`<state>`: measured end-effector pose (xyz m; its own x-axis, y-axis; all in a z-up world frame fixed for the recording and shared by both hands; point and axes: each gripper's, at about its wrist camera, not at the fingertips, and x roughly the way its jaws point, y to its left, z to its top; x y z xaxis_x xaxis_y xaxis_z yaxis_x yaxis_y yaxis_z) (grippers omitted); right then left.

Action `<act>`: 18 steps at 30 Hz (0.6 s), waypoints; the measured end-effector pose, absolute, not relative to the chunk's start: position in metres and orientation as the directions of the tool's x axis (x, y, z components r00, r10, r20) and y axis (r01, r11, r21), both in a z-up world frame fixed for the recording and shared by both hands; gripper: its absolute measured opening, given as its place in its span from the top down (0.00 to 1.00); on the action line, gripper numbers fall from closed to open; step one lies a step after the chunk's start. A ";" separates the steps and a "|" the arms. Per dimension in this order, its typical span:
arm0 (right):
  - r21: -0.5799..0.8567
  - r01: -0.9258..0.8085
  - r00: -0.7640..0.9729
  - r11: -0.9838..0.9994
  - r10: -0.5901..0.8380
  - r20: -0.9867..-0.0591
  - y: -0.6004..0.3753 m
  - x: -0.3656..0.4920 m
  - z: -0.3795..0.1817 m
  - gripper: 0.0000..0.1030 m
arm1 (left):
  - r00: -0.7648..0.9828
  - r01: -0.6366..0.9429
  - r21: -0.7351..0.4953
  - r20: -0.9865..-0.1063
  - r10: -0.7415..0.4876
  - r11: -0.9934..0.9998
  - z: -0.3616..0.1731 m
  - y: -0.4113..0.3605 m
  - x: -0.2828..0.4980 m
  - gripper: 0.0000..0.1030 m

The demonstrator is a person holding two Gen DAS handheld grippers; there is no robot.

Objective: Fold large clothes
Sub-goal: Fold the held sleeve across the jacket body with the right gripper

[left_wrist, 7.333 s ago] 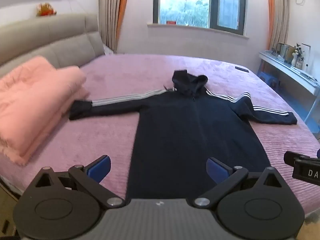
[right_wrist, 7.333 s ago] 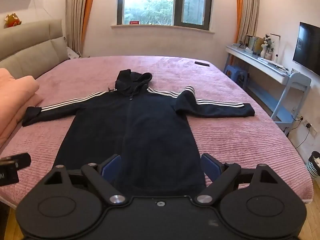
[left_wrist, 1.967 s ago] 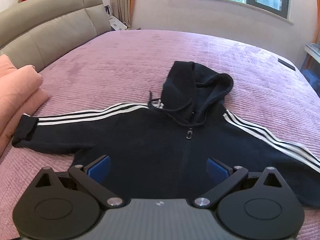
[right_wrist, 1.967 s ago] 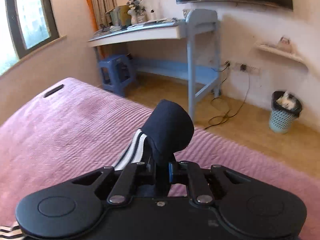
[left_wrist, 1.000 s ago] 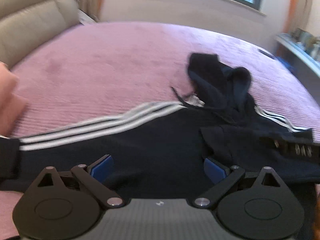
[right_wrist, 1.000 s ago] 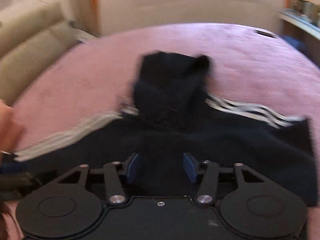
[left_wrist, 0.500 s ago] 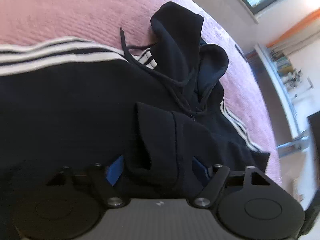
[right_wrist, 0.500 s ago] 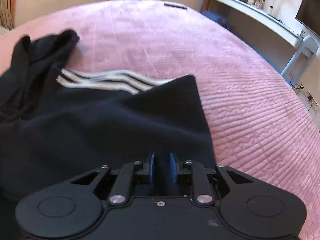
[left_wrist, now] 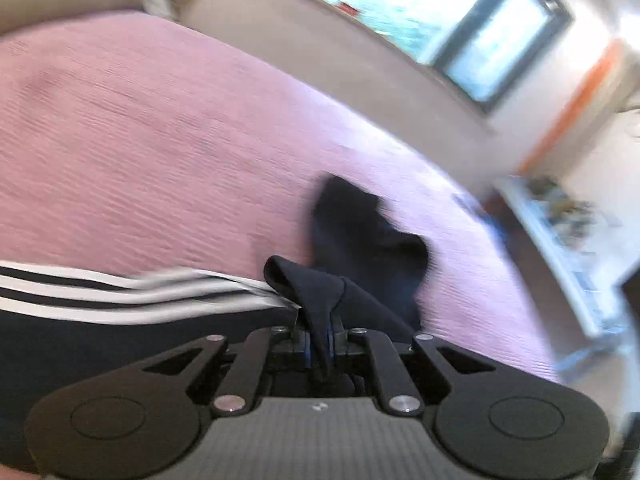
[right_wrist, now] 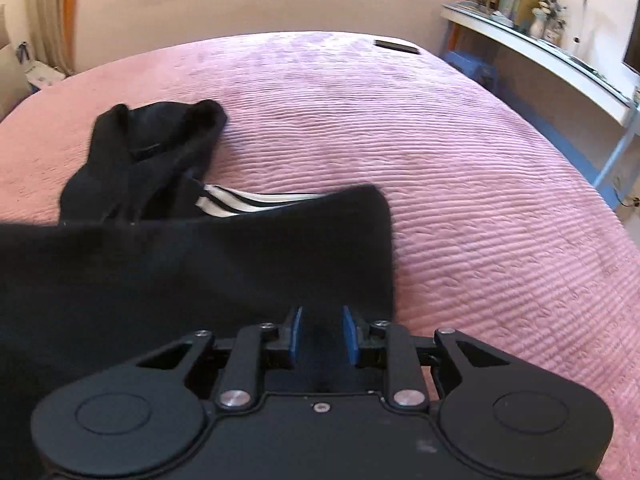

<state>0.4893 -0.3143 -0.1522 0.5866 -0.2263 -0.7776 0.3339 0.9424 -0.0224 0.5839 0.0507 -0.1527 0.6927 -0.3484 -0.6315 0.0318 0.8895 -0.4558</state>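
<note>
Sleeve-folding step in hand. Your left gripper [left_wrist: 319, 344] sits at bottom centre of the left wrist view with its jaws pressed together on a pinch of dark fabric: a cuff-like fold of the jacket [left_wrist: 308, 288] rises out from between the blue pads. The white-striped sleeve [left_wrist: 120, 296] runs off toward the left edge of that frame, blurred. The hood [left_wrist: 368, 236] lies just above and right of the pinch, flat on the pink bedspread [left_wrist: 160, 140].

Your right gripper [right_wrist: 322, 334], bottom centre of the right wrist view, has its jaws opening. The blue pads [right_wrist: 297, 332] stand a little apart over the dark body panel, with fabric beneath and between them; no clear press on the cloth shows, so read it as a release. In this view the jacket fills the left and centre; a folded-over panel covers most of the striped sleeve [right_wrist: 256, 200], leaving only a short stretch of stripes showing at centre. The hood sits at upper left. A small dark object [right_wrist: 396, 46] lies on the bedspread near the top, well apart from the garment.

Judgement: one side looks already folded inward, the other sleeve is not yet done. The next move calls for carrying your left pinch across the body without dragging the hood, and keeping your right gripper clear of the panel, or pinning it, so the fold holds its line. Risk: the thick cuff may slip from the grip.
</note>
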 end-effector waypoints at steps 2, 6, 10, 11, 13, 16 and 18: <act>-0.038 0.320 0.558 0.947 -0.220 -0.800 -0.307 0.499 -0.166 0.73 | 0.658 -0.062 -0.320 -0.725 -0.202 0.945 -0.175 0.063 0.589 0.81; -0.036 0.318 0.503 0.948 -0.200 -0.841 -0.303 0.513 -0.184 0.73 | 0.562 -0.161 -0.205 -0.823 -0.081 0.966 -0.216 0.083 0.590 0.70; -0.058 0.307 0.579 0.950 -0.236 -0.780 -0.305 0.525 -0.168 0.73 | 0.675 -0.087 -0.292 -0.720 -0.159 0.952 -0.184 0.082 0.572 0.56; -0.062 0.307 0.591 0.950 -0.242 -0.769 -0.306 0.532 -0.165 0.73 | 0.702 -0.040 -0.298 -0.688 -0.186 0.954 -0.179 0.075 0.575 0.56; -0.062 0.303 0.603 0.951 -0.242 -0.760 -0.306 0.549 -0.163 0.73 | 0.699 0.056 -0.323 -0.663 -0.268 0.945 -0.176 0.060 0.584 0.56; -0.064 0.289 0.546 0.955 -0.219 -0.808 -0.306 0.575 -0.182 0.83 | 0.607 0.116 -0.340 -0.720 -0.337 0.933 -0.197 0.041 0.605 0.69; -0.069 0.296 0.457 0.953 -0.204 -0.865 -0.307 0.588 -0.206 0.81 | 0.532 0.076 -0.311 -0.791 -0.302 0.947 -0.225 0.036 0.618 0.84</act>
